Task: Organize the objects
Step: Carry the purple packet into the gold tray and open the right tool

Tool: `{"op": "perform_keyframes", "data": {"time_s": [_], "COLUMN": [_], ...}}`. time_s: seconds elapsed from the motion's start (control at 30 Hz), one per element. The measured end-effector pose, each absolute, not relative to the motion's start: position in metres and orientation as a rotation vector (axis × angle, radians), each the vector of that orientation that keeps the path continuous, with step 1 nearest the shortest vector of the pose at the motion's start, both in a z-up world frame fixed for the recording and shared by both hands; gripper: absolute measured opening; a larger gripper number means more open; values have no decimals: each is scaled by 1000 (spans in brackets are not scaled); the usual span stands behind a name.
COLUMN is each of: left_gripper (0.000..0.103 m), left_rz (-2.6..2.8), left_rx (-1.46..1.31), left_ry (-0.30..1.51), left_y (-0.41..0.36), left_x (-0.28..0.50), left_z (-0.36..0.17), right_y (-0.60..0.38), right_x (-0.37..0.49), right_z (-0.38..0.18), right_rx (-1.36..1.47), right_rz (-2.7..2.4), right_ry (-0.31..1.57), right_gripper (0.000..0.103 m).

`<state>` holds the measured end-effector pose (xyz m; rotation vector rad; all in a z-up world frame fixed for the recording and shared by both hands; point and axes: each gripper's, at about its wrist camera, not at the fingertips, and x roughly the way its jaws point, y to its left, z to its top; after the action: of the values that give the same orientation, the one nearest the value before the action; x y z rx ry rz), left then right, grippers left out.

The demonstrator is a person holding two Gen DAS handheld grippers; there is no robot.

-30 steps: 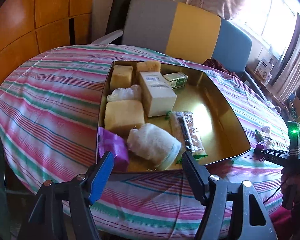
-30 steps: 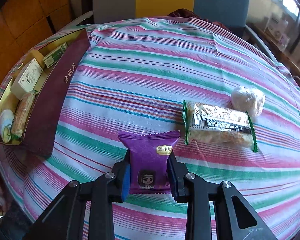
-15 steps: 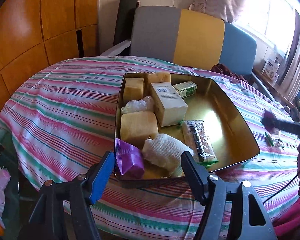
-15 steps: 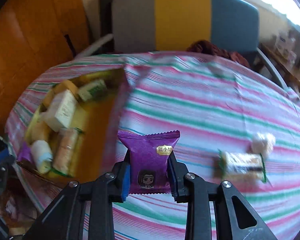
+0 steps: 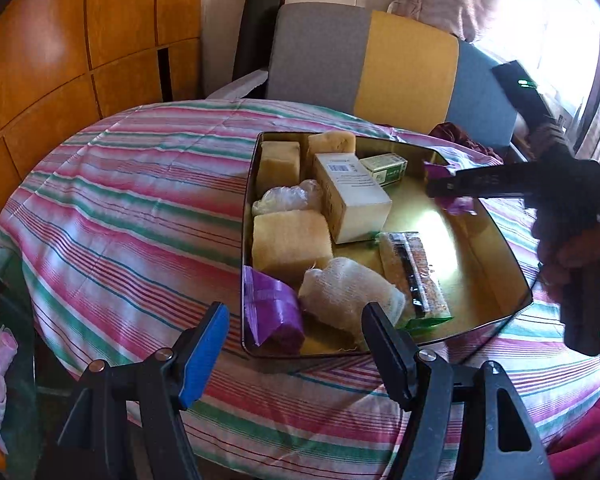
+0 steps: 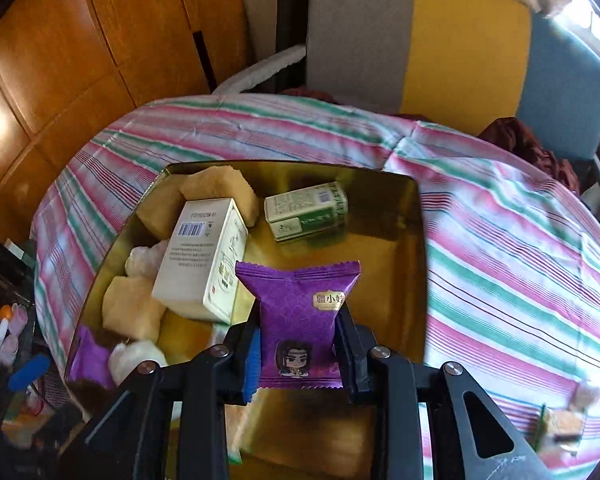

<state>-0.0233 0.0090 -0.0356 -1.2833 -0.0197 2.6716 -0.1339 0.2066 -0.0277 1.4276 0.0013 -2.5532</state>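
Observation:
A gold tray (image 5: 496,248) lies on the striped tablecloth (image 5: 120,208). It holds a white box (image 5: 352,196), a green box (image 5: 384,168), yellow blocks (image 5: 290,240), a gauze-wrapped bundle (image 5: 348,292), a long snack bar (image 5: 414,276) and a purple packet (image 5: 272,312). My right gripper (image 6: 298,354) is shut on another purple snack packet (image 6: 300,320) and hangs over the tray's bare right half (image 6: 404,264). The left wrist view shows that right gripper (image 5: 452,196) from the side above the tray. My left gripper (image 5: 296,332) stands open at the tray's near edge, with nothing between its fingers.
A chair (image 5: 380,68) with a grey, yellow and blue back stands behind the table, and wooden panels (image 5: 80,60) line the left wall. On the cloth right of the tray lie a snack bar packet (image 6: 560,428) and a small white ball (image 6: 586,394). A person's hand (image 5: 572,240) grips the right handle.
My right gripper has carried the purple packet leftward from the open cloth to above the tray. The left gripper stayed at the tray's near edge, open as before.

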Motion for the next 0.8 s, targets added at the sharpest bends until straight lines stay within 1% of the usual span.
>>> {"op": "perform_keyframes", "data": {"time_s": [0.23, 0.3, 0.4, 0.5, 0.6, 0.7, 0.8], "left_gripper": [70, 70, 70, 70, 70, 70, 70], "left_rz": [2665, 2661, 2659, 2660, 2659, 2660, 2657], "left_rx": [-1319, -1328, -1335, -1336, -1327, -1311, -1298], "left_ry": [-34, -39, -47, -54, -53, -54, -51], "left_y": [4, 3, 2, 0, 1, 1, 4], "left_x": [-28, -28, -28, -29, -28, -26, -23], "left_z": [-45, -47, -49, -50, -48, -45, -42], "right_y": [173, 167, 162, 161, 167, 175, 190], "right_x": [-164, -169, -172, -168, -163, -155, -142], "right_z": [-59, -66, -73, -71, -62, -48, -33], "right_rx": [1538, 1552, 1553, 1529, 1486, 1438, 1386], "right_rz": [-2499, -2462, -2426, -2421, -2439, -2464, -2497], "right_ry": [51, 31, -5, -22, -62, -109, -151], "right_gripper": [32, 33, 36, 38, 42, 50, 52]}}
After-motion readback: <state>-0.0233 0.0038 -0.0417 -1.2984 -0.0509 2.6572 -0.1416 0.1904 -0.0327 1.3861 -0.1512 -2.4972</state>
